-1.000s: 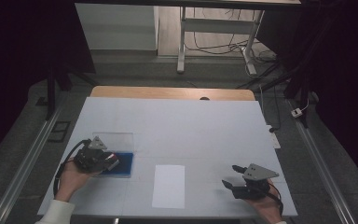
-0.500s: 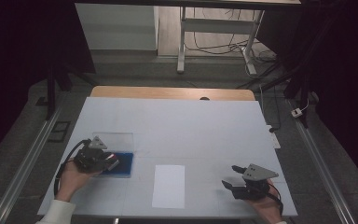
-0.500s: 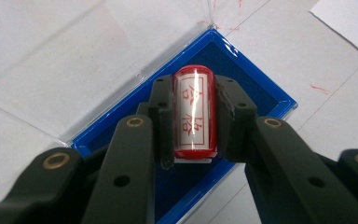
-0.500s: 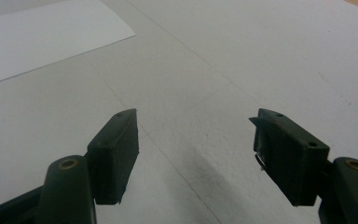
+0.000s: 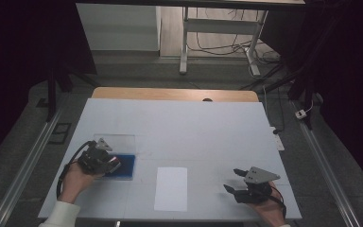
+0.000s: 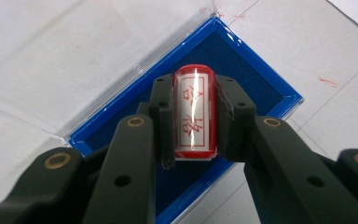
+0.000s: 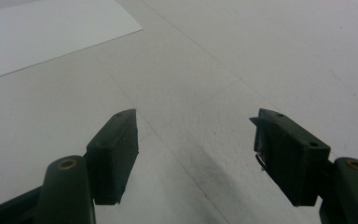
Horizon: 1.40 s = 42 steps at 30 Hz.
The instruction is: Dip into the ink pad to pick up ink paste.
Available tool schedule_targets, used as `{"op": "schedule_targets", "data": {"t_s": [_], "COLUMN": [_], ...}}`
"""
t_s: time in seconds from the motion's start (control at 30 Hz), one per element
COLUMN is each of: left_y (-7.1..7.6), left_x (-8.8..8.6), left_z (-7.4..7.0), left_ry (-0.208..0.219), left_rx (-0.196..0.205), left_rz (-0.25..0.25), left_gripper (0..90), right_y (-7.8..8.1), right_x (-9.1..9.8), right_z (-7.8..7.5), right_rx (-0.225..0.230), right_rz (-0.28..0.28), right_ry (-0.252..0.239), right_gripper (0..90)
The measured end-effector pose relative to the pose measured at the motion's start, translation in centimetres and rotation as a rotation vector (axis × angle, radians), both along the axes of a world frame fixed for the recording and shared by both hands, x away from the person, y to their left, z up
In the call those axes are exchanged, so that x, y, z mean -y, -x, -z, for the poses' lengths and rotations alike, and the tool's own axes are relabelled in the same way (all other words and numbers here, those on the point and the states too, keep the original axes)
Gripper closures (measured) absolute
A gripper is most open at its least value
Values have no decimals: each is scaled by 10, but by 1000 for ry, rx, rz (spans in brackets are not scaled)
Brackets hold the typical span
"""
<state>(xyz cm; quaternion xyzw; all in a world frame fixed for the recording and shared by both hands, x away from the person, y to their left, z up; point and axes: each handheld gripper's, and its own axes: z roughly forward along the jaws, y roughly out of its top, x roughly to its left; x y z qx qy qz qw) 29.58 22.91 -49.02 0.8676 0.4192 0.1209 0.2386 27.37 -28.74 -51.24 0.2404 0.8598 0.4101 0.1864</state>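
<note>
A red stamp with a white label of red characters stands over a blue ink pad case, whose clear lid lies folded back on the table. My left gripper is shut on the stamp, one pad on each side of it. From above, the left gripper sits at the table's front left over the blue case. My right gripper stands open above bare white table, nothing between its jaws; in the high view the right gripper is at the front right.
A white paper sheet lies at the front middle between the two hands, and its corner reaches the right gripper view. The white table stretches back to a wooden edge. Metal rails flank both sides.
</note>
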Motion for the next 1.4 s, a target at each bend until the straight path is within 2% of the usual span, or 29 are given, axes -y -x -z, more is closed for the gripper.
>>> {"op": "schedule_targets", "data": {"t_s": [0.53, 0.87, 1.13, 1.23, 1.27, 1.3, 1.33, 1.4], "left_y": [1, 0, 1, 4, 5, 7, 9, 13], "left_x": [3, 0, 1, 4, 3, 4, 3, -4], "left_z": [1, 2, 3, 0, -3, -5, -10, -25], "left_ry": [-26, -4, -2, -31, -24, -55, -60, 47], "left_rx": [10, 7, 13, 38, 56, 86, 114, 137], "left_rz": [11, 12, 6, 13, 13, -5, -24, -28], "left_gripper": [711, 711, 710, 708, 707, 705, 705, 704], "right_y": [1, 1, 1, 2, 2, 2, 2, 3], "right_x": [0, -1, 0, 0, 0, 1, 1, 4], "right_z": [0, 0, 0, 0, -1, -2, -2, -2], "right_rx": [-4, -4, -2, -1, -1, 1, 1, 3], "right_rz": [1, -3, 0, 2, 2, 4, 4, 12], "right_ry": [4, 2, 3, 5, 5, 3, 3, -6], "right_gripper": [299, 298, 298, 298, 298, 298, 298, 298]}}
